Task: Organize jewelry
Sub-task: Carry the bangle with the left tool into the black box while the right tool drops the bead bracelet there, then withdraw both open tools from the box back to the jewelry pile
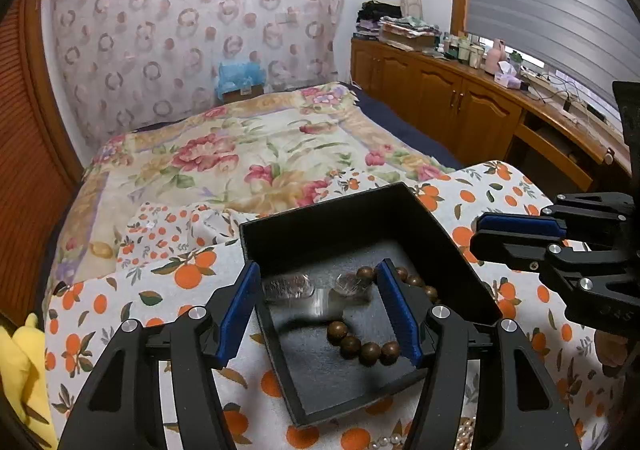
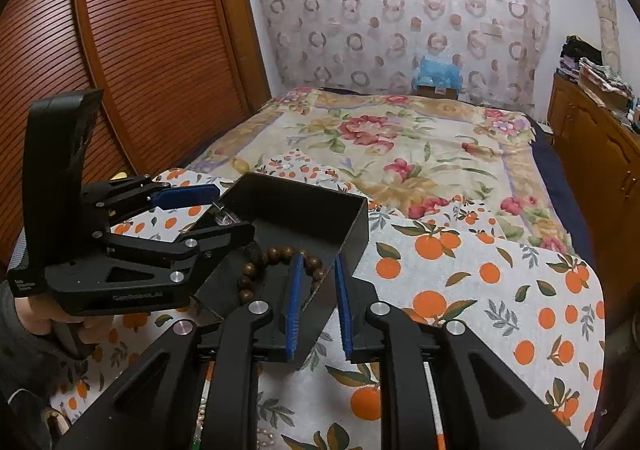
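Note:
A black open box (image 1: pixel 304 226) sits on the orange-print cloth, also in the right wrist view (image 2: pixel 320 210). Inside lie a brown wooden bead bracelet (image 1: pixel 362 348) (image 2: pixel 280 254) and clear crystal pieces (image 1: pixel 288 286). My left gripper (image 1: pixel 320 310) is open, its jaws spread over the box's inside with nothing between the pads. My right gripper (image 2: pixel 318 302) is partly open, one finger inside and one outside the box's near right wall, not clamping it. It shows at the right in the left wrist view (image 1: pixel 520 234).
An orange-print cloth (image 2: pixel 480 290) covers the surface, over a floral bedspread (image 1: pixel 240 146). A pearl strand (image 1: pixel 384 442) lies on the cloth near the front edge. Wooden cabinets (image 1: pixel 440 90) stand right, a slatted wardrobe (image 2: pixel 120 50) left. A yellow object (image 1: pixel 20 370) lies far left.

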A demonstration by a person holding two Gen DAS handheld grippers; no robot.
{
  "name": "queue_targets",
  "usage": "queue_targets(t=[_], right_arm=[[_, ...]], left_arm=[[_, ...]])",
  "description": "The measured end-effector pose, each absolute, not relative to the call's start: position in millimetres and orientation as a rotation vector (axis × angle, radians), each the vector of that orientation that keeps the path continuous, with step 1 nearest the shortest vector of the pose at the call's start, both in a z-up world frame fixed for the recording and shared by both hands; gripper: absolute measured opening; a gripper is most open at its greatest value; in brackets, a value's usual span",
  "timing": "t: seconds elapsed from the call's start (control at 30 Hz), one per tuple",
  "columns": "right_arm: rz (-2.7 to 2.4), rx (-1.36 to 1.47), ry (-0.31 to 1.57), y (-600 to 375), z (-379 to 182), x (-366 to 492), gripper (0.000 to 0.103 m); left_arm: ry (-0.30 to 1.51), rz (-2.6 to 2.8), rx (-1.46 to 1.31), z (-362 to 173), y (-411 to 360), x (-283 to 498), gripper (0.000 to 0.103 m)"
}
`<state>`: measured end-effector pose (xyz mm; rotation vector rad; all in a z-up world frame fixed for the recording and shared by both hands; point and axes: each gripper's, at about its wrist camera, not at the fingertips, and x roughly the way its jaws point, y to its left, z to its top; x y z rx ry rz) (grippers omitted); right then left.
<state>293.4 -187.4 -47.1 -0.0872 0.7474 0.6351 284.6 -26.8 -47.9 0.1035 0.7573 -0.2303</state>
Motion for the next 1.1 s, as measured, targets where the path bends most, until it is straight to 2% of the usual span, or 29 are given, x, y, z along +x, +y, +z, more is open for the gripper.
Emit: queue_targets(t=[0.3,0.37,0.77,1.1], right_arm=[[0.605,-0.095,0.692,-191,-30,270,0.021],[0.596,-0.099,0.679,-191,-23,262,0.021],[0.535,-0.088,0.592,-195,6,216,0.021],[0.533,-0.097,0.557,-200,7,174,0.021]], left_arm=[[0.743,-0.245,0.093,-38,-29,265,0.06],[0.735,-0.248,0.091,-34,-28,255,0.068],[0.685,-0.228,0.041,-17,-12,190,0.068],[0.675,-0.21,0.013,-22,-5,144,0.069]])
